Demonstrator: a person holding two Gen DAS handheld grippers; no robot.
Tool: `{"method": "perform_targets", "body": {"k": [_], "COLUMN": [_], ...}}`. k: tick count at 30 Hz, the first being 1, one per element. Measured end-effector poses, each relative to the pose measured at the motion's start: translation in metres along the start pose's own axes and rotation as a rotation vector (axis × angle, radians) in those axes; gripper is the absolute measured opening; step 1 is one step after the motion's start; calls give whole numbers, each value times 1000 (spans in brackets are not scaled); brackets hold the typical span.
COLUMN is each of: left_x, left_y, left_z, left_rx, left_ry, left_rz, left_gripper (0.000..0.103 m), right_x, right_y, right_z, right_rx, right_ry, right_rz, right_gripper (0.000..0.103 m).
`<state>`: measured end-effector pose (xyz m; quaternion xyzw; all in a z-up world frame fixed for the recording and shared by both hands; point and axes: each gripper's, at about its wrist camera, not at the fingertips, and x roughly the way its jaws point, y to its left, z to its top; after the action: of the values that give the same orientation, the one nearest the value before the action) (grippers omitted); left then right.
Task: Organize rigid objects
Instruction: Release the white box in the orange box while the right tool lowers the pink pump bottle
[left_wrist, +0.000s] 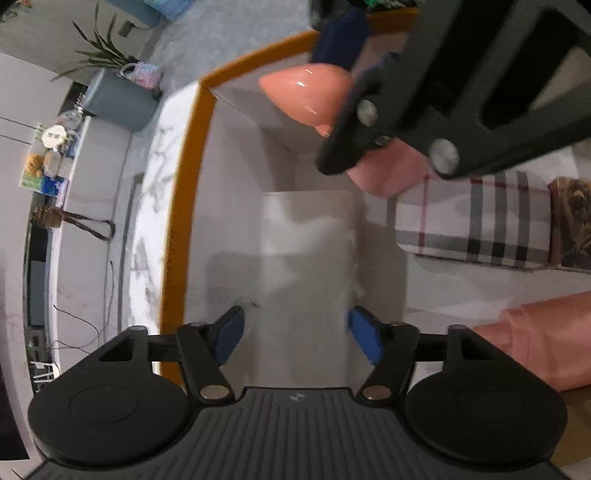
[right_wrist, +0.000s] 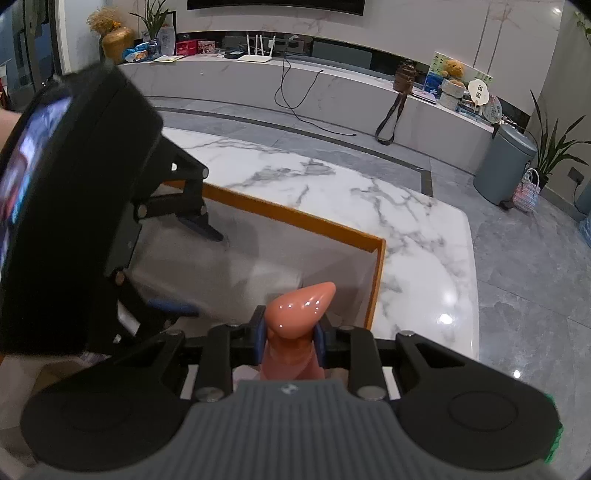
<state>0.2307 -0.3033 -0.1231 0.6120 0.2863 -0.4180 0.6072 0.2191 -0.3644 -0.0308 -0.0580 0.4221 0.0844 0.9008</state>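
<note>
Pink piece: glossy salmon-pink rigid obj, smooth plastic-looking, rounded cone w/ blunt tip, narrower neck below; held above the near corner of the box, tip tilted up and away in the right wrist view.
Right gripper: jaws narrow, blue pads clamped on the pink piece's neck from both sides; black linkage arms, grey ribbed body.
Left gripper: jaws wide, nothing between the blue pads; pointing down into the box over a pale flat rectangle on the box floor; pads not touching it as far as I can tell (frame blurred).
Box: shallow, orange-tan rim, pale grey-white inner walls and floor, square corners; sits on the marble table.
Inside box, left wrist view: plaid case, white w/ black, grey and red check, rounded corners; brown patterned item just beside it; soft-looking pink items near right edge.
Table: white marble w/ grey veins, polished, rounded corner.
Writing/brands: small logo on each gripper body, too small to read; screen on the left gripper's back lit but blurred.
Backgrd: grey lidded bin, potted plants, teddy bear on long white counter, grey tile floor.
</note>
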Motion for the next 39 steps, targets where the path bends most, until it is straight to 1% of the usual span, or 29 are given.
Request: {"method": "perform_targets", "body": {"k": [5,8,12,16,21,22,23,25,28,35,39], "left_x": [-3,-7,-18,-34,-51,-54,-57,-63,-72,-98,-117], "left_y": [-2,-1,4,8,5,5,3,3,5,4,3], "left_z": [0,-1,-4,-7,-12,-13,-13,-16,-19,-29,-40], "left_rx": [-21,-67,-127,-192,-224,-230,-234,-244,-265,-312,-370], "left_ry": [-3,-5,-34,-77,-104,-108,-113,-123,-131,-136,-138], "left_rz": [25,36,0,-13,-21,-18,-15,-9,-4,11,8], "left_gripper": [80,80,80,80,80,80,80,80,80,80,80], "right_x": [2,4,8,11,14,13,13,9,5,-6,-19], "right_y": [0,1,7,12,18,19,20,19,21,30,41], "right_z": [3,3,1,1,4,4,3,3,3,1,0], "right_rx": [11,19,-19,-34,-42,-46,-51,-50,-51,-56,-69], "right_ry": [-13,-16,-14,-24,-3,1,4,9,22,46,39], "right_rz": [-14,-39,-74,-108,-163,-184,-194,-191,-192,-187,-179], "right_gripper": [25,25,25,25,25,28,28,32,33,33,33]}}
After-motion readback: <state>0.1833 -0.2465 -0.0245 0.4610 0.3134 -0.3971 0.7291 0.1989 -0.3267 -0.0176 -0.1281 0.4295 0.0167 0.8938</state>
